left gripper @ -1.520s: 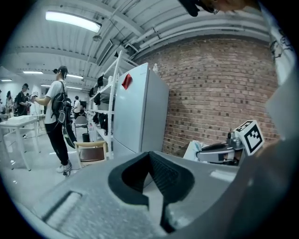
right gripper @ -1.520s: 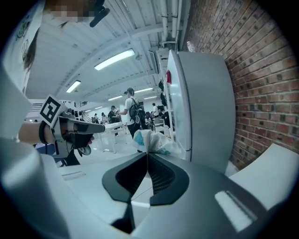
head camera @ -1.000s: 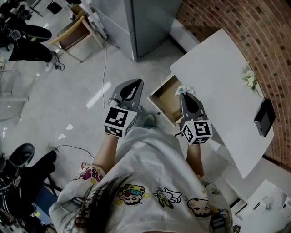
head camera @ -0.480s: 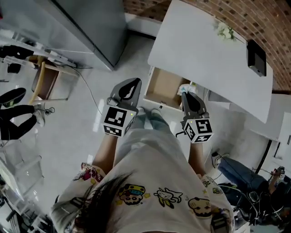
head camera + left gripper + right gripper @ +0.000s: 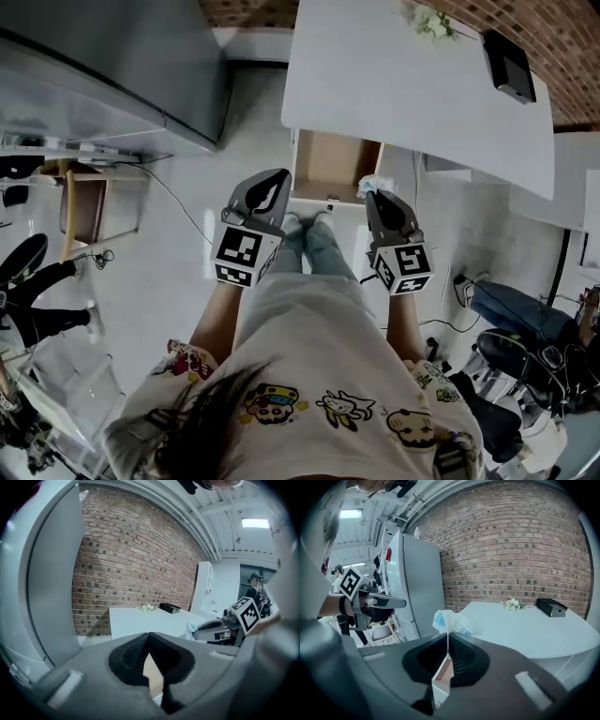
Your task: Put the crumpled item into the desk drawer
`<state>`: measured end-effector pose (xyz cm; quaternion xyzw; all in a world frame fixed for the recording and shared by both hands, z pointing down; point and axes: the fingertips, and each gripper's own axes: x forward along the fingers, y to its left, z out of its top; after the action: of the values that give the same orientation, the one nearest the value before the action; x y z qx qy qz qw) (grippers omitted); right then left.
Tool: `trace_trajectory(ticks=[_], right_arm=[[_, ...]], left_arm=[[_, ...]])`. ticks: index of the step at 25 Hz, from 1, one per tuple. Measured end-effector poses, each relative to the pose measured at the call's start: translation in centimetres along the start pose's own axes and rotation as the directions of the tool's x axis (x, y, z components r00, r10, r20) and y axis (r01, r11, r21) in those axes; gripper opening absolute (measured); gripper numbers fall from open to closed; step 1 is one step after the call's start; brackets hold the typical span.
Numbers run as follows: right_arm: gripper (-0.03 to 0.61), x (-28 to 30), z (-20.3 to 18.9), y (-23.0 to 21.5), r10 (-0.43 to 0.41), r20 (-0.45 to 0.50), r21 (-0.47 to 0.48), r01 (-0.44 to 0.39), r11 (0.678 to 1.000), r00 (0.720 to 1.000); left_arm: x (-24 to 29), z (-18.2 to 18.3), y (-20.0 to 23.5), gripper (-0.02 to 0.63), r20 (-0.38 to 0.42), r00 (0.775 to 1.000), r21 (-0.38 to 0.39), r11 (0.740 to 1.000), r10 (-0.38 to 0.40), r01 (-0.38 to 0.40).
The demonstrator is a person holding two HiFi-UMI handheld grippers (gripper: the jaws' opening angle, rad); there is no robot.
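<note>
The crumpled item [image 5: 452, 622] is a white and blue scrunched wrapper, and my right gripper [image 5: 448, 637] is shut on it. In the head view the crumpled item [image 5: 368, 183] sticks out of the right gripper [image 5: 373, 194] just by the right front corner of the open desk drawer [image 5: 333, 161]. The drawer is wooden inside and looks empty. It stands pulled out from under the white desk [image 5: 403, 94]. My left gripper [image 5: 278, 176] hovers in front of the drawer's left corner, jaws together, holding nothing. The left gripper [image 5: 149, 635] shows its tips touching.
A black box [image 5: 510, 66] and small white flowers [image 5: 427, 21] lie on the desk's far side. A grey cabinet [image 5: 112, 66] stands to the left, a wooden stool [image 5: 80, 202] beyond it. Cables and a dark chair [image 5: 511, 323] sit on the floor at right. The person's legs [image 5: 314, 244] are below the drawer.
The view has swung round, so the desk and drawer now lie straight ahead at the top. Both grippers moved closer to the drawer front; the right one still holds the crumpled item.
</note>
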<state>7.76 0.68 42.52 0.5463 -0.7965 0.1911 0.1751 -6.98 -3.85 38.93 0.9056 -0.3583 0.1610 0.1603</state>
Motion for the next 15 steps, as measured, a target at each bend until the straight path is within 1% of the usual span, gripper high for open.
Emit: trace_trajectory(ticks=[6,11,15], right_arm=[[0.018,1.2,-0.9,-1.4,0.003,-0.025,-0.005,-0.003,1.0,1.0],[0.018,2.0,-1.4,-3.2,0.009,-0.04,-0.006,-0.009,1.0,0.999],[0.018,3.2,-2.3,-4.0,0.014,-0.051,0.009,-0.013,1.0,0.999]], left_arm=[[2.2,-1.8,0.1,-0.003,-0.041,0.999,-0.024,1.0,-0.017,0.016],[4.1,-2.5,-0.5,-0.003,-0.061,0.998,-0.029,0.999,-0.017,0.015],[5.3,-3.9,-0.3,-0.003,-0.08,0.997,-0.041,0.999,-0.013,0.01]])
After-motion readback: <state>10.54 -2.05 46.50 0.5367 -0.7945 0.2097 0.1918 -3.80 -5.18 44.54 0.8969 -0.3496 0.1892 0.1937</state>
